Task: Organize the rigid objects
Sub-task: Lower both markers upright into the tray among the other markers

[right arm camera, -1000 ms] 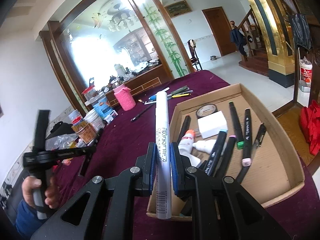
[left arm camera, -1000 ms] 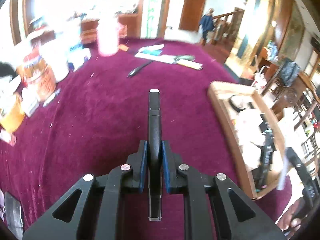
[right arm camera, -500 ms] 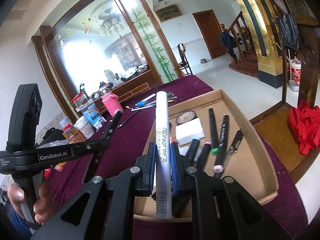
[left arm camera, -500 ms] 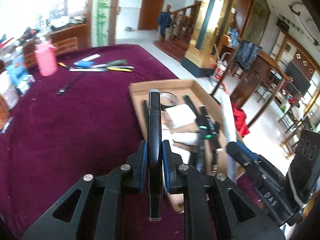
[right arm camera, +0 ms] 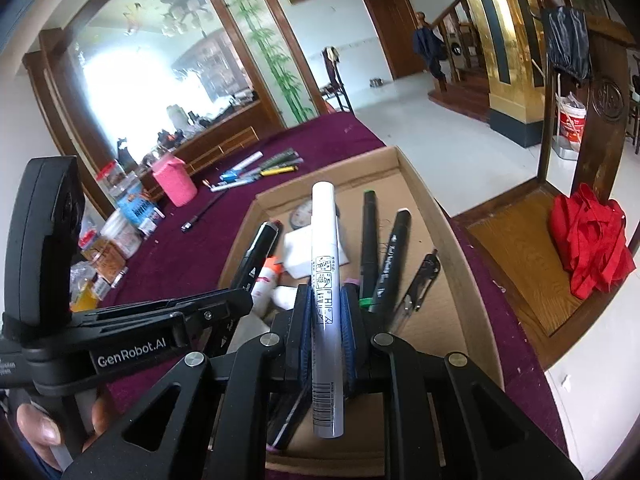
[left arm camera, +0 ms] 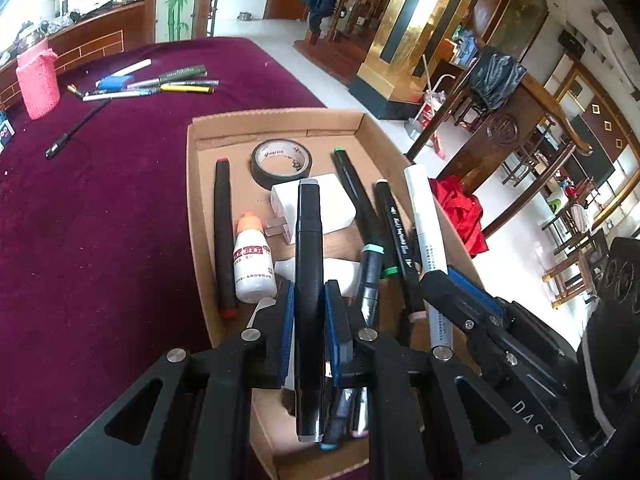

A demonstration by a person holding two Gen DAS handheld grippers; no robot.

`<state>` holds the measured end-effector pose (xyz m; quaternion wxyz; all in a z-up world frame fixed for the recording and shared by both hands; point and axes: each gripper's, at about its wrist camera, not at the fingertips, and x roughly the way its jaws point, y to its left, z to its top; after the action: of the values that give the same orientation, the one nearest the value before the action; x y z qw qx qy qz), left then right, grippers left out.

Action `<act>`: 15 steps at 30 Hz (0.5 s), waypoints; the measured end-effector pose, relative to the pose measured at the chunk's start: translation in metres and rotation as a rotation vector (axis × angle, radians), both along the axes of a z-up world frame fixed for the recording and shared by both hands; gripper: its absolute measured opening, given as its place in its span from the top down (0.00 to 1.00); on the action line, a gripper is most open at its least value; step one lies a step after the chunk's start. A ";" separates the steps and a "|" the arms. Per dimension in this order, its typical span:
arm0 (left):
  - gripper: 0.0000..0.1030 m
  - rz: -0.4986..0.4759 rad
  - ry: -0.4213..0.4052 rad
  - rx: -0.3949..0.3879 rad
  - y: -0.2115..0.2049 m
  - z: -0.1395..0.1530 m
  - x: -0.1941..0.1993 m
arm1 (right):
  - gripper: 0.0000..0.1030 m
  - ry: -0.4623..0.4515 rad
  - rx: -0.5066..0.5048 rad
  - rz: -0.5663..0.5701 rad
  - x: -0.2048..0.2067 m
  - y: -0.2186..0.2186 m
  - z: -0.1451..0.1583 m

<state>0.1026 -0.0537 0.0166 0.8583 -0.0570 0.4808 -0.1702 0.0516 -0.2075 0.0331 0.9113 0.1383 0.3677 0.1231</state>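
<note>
Cardboard box (left arm camera: 276, 120) on the maroon table (left arm camera: 100, 220) already holds much of the sorting: a tape roll (left arm camera: 281, 162), a white block (left arm camera: 320, 208), a glue bottle (left arm camera: 252, 260) and several markers laid lengthwise. Both hands bring more. The left gripper (left arm camera: 308, 316) has its fingers (left arm camera: 286, 320) clamped narrow on a black marker (left arm camera: 309, 248), which hangs over the near part of the box, pointing along the others. The right gripper (right arm camera: 326, 320) likewise pinches a white marker (right arm camera: 325, 264), held above the box's middle, beside the left tool.

Neither marker is set down yet, so the step in hand looks like lowering and releasing both into the box.

Left to do, by my reading: a cluster of pens (left arm camera: 160, 82) at the table's far end and a thin black stick (left arm camera: 76, 128) lying alone on the cloth. The pink cup (left arm camera: 38, 80) and the jars further left may not belong to the task; I cannot tell.
</note>
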 end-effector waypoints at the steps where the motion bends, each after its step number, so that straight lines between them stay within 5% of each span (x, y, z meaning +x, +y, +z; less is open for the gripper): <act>1: 0.88 -0.001 0.003 0.009 -0.003 -0.003 0.001 | 0.88 0.009 -0.002 0.000 0.002 0.000 -0.001; 15: 0.88 0.003 -0.087 0.128 -0.025 -0.011 -0.004 | 0.88 0.090 -0.018 -0.016 0.031 -0.001 -0.012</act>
<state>0.0983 -0.0784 0.0057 0.8804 0.0047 0.4529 -0.1403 0.0829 -0.2081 0.0208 0.8960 0.1385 0.4082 0.1064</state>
